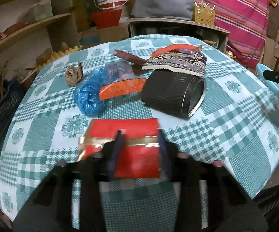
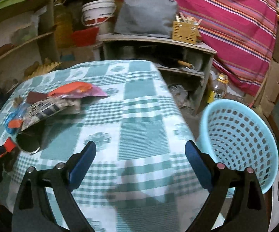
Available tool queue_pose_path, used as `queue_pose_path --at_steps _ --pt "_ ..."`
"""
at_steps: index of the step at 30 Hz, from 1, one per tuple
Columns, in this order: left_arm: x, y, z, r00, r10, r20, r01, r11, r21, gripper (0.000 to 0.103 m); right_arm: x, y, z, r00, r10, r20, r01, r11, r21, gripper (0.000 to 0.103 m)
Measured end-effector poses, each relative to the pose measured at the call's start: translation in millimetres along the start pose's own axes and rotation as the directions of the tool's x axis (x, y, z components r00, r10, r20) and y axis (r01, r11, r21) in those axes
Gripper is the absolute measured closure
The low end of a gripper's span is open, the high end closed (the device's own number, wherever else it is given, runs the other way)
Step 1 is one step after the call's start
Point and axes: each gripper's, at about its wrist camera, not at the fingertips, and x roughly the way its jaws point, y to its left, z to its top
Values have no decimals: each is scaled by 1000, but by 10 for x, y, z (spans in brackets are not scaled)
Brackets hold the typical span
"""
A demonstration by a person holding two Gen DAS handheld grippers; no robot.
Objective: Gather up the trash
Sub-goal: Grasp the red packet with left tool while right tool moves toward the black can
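Observation:
A red packet with a gold band (image 1: pixel 137 154) sits at the near edge of the green-checked table (image 1: pixel 226 125), and my left gripper (image 1: pixel 140 143) is shut on it. Further back lie a blue plastic bag (image 1: pixel 90 94), an orange wrapper (image 1: pixel 120 89), a black tube (image 1: pixel 170 94), a patterned packet (image 1: pixel 176 63) and a crumpled brown paper (image 1: pixel 74 73). My right gripper (image 2: pixel 140 147) hangs open over bare cloth near the table's right edge, holding nothing. A light blue mesh basket (image 2: pixel 236 145) stands just right of it, beside the table.
A low shelf unit (image 2: pixel 158 44) with a grey cushion and a yellow holder stands behind the table. Wooden shelves (image 1: pixel 29 27) fill the left side. An oil bottle (image 2: pixel 219 87) stands on the floor beside the striped red cloth (image 2: pixel 236 29).

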Motion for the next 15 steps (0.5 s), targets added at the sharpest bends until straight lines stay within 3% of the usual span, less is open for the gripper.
queue_pose_path --at_steps 3,15 --pt "-27 23 36 1000 9 19 -10 1000 4 94 -30 164 -28 1000 29 3 -29 999 -33 12" --pt "-180 262 196 989 110 100 -110 994 -10 99 -44 971 -195 984 178 -31 -181 971 -158 12"
